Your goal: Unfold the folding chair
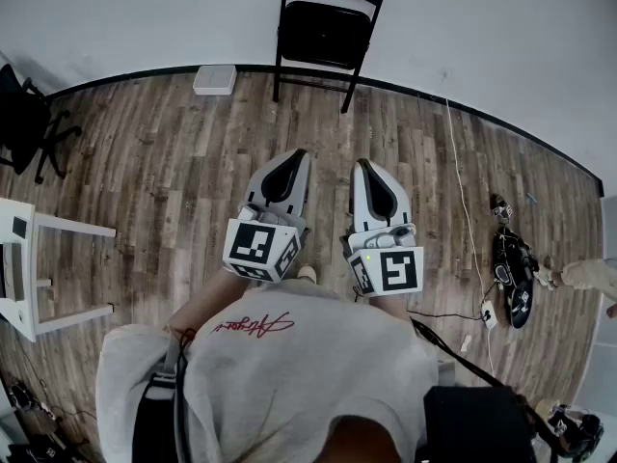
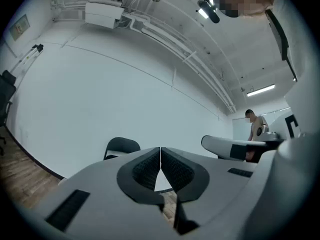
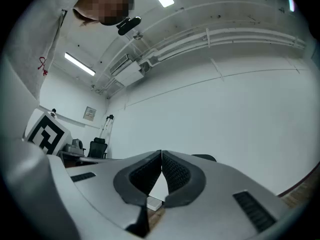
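1. Person (image 1: 289, 374): stands on the side of the room opposite the folding chair (image 1: 326, 29), facing it, in a grey shirt, with one gripper in each hand.
2. Left gripper (image 1: 294, 152): held level and aimed toward the chair. Its jaws are pressed together with nothing between them (confirmed in the left gripper view, where the two dark pads meet along one line (image 2: 160, 149)).
3. Right gripper (image 1: 364, 162): held just beside the left one and aimed the same way, well short of the chair. Its jaws are likewise pressed together and empty (image 3: 161, 152).
4. Floor (image 1: 174, 162): bare wood planks lie between the grippers and the chair.
5. Folding chair: black, standing upright on its legs at the foot of the wall (image 1: 145, 17), touched by neither gripper. Whether the seat is fully down cannot be told.
6. White box (image 1: 214, 79): on the floor left of the chair, against the same wall.
7. Office chair (image 1: 24, 123): far left of the folding chair.
8. Cable (image 1: 461, 181): trails across the floor right of the chair.
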Tool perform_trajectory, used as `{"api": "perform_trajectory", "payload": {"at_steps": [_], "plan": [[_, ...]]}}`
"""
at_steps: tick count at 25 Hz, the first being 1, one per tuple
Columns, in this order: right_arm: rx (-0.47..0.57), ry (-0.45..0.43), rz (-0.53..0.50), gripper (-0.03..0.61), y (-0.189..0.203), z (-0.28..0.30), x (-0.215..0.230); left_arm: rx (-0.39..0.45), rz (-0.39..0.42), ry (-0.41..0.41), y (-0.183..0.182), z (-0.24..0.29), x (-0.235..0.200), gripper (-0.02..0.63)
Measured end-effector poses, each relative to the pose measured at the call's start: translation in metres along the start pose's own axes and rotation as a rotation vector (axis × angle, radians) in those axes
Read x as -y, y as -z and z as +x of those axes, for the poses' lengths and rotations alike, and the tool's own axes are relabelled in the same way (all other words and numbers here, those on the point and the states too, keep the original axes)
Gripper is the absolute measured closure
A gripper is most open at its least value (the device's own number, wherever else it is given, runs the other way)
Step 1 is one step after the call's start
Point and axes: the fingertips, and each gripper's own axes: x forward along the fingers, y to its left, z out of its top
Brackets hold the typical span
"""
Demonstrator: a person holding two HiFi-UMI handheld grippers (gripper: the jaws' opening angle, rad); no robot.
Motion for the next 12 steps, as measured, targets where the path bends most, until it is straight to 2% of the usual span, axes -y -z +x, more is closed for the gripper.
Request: {"api": "perform_trajectory", "payload": {"at_steps": [12], "plan": [[-0.002,0.003,0.003,0.561,0.0017,-0.0023,0.0031,-0.001,-0.004,-0.007,0.0026,0.0016,0.0017,0.595]]}}
